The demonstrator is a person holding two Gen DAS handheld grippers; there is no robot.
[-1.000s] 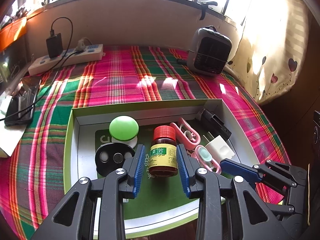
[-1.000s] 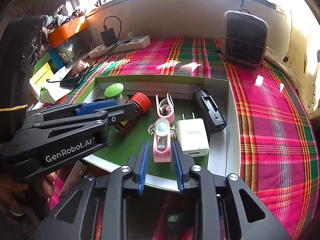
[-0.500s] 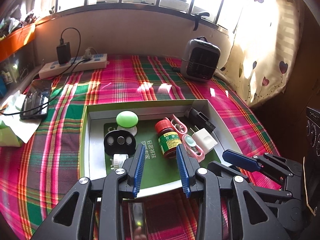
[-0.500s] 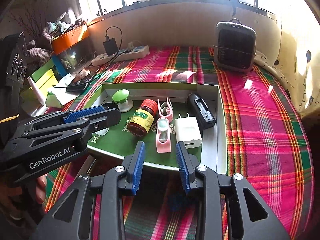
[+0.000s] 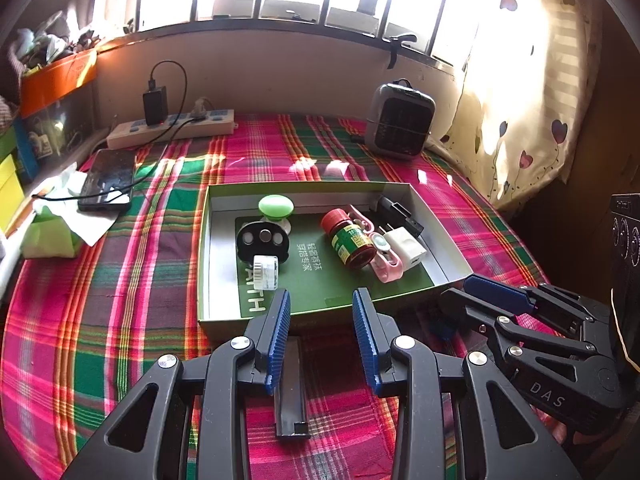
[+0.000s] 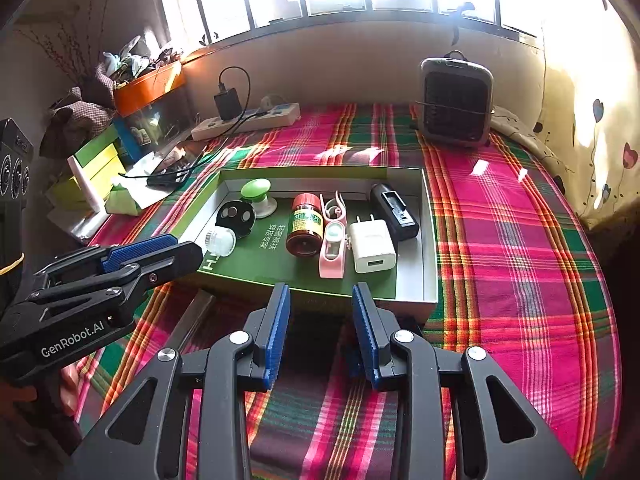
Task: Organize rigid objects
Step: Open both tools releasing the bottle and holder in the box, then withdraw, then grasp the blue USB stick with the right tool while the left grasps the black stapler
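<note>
A shallow green box (image 5: 204, 248) (image 6: 430, 240) lies on the plaid cloth. In it are a green knob (image 6: 256, 192), a black disc with holes (image 6: 236, 216), a small white jar (image 6: 220, 240), a red-capped brown bottle (image 5: 348, 240) (image 6: 306, 224) on its side, pink clips (image 6: 333, 248), a white plug adapter (image 6: 372, 248) and a black charger (image 6: 394, 210). My left gripper (image 5: 320, 300) (image 6: 188, 248) hangs open and empty before the box's near rim. My right gripper (image 6: 320, 292) (image 5: 464, 292) is open and empty too, just short of that rim.
A flat black bar (image 5: 292, 392) lies on the cloth under the left gripper. Behind the box stand a grey heater (image 6: 454, 100) and a power strip (image 5: 172, 128). A phone (image 5: 108, 180) and tissues (image 5: 52, 232) lie to the left. A curtain hangs on the right.
Both grippers have drawn back and up from the box. The bottle and the pink clip, earlier between the fingers, now lie in the box. The right jaws have widened a little.
</note>
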